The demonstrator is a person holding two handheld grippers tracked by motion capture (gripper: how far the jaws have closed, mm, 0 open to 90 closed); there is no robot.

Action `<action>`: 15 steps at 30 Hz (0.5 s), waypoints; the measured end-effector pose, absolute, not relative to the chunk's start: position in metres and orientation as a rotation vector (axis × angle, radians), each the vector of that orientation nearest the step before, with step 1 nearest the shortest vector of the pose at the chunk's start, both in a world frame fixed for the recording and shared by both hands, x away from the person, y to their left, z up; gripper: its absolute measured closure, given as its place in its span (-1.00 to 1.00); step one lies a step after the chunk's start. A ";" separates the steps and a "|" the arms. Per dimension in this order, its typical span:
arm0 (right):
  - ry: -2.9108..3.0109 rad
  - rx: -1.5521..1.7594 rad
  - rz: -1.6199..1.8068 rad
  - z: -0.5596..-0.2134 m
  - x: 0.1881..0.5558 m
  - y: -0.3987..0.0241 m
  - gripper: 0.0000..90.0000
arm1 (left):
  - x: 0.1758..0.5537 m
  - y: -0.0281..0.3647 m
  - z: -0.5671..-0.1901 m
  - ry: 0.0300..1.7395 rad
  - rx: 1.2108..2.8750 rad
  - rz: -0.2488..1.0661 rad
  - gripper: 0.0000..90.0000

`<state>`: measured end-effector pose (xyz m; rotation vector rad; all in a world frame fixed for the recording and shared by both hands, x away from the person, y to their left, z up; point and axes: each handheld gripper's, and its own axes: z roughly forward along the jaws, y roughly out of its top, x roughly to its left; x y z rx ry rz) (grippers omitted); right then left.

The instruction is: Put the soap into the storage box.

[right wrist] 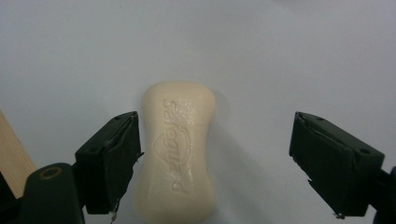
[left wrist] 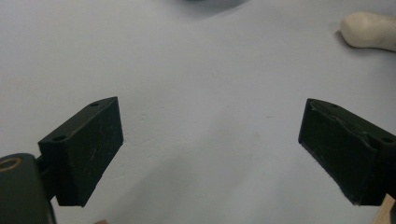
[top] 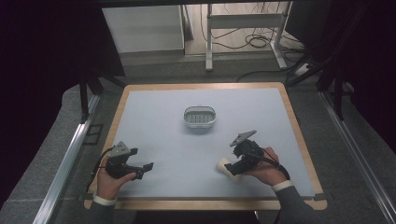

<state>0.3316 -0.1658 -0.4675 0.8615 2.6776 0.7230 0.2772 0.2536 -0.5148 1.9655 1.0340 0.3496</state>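
Observation:
A cream bar of soap [right wrist: 180,149] lies flat on the pale blue mat, embossed letters facing up. My right gripper [right wrist: 215,158] hangs open over it, the soap close to the left jaw and well clear of the right one. From above, the soap [top: 225,166] pokes out beside the right gripper [top: 233,167] at the front right. A grey oval soap dish [top: 199,116] sits at the middle of the mat. My left gripper [top: 144,170] is open at the front left with nothing between its jaws [left wrist: 210,149]; the soap [left wrist: 369,30] lies far off.
The blue mat [top: 163,140] covers a wooden table [top: 299,135]. A wood edge [right wrist: 11,154] shows at the left of the right gripper view. Beyond the table stand a white desk frame [top: 243,28] and floor cables [top: 252,42].

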 end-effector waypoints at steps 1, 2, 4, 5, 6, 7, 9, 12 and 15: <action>2.683 0.867 0.721 -0.469 0.332 -0.165 -0.62 | 0.277 0.253 -0.515 1.033 1.965 0.349 -0.84; 2.689 0.874 0.709 -0.470 0.332 -0.164 -0.61 | 0.277 0.253 -0.515 1.035 1.960 0.348 -0.84; 2.701 0.878 0.696 -0.472 0.332 -0.163 -0.60 | 0.277 0.253 -0.515 1.036 1.958 0.349 -0.84; 2.707 0.877 0.687 -0.473 0.332 -0.162 -0.59 | 0.277 0.254 -0.515 1.034 1.960 0.350 -0.85; 2.713 0.881 0.673 -0.474 0.332 -0.161 -0.59 | 0.277 0.254 -0.514 1.035 1.958 0.349 -0.84; 2.723 0.887 0.659 -0.475 0.331 -0.159 -0.59 | 0.277 0.254 -0.514 1.035 1.957 0.349 -0.84; 2.745 0.879 0.633 -0.478 0.331 -0.156 -0.57 | 0.277 0.254 -0.514 1.032 1.964 0.349 -0.84; 2.771 0.882 0.592 -0.482 0.330 -0.150 -0.54 | 0.277 0.253 -0.515 1.032 1.963 0.347 -0.85; 2.784 0.902 0.561 -0.485 0.331 -0.147 -0.49 | 0.277 0.254 -0.514 1.033 1.960 0.348 -0.84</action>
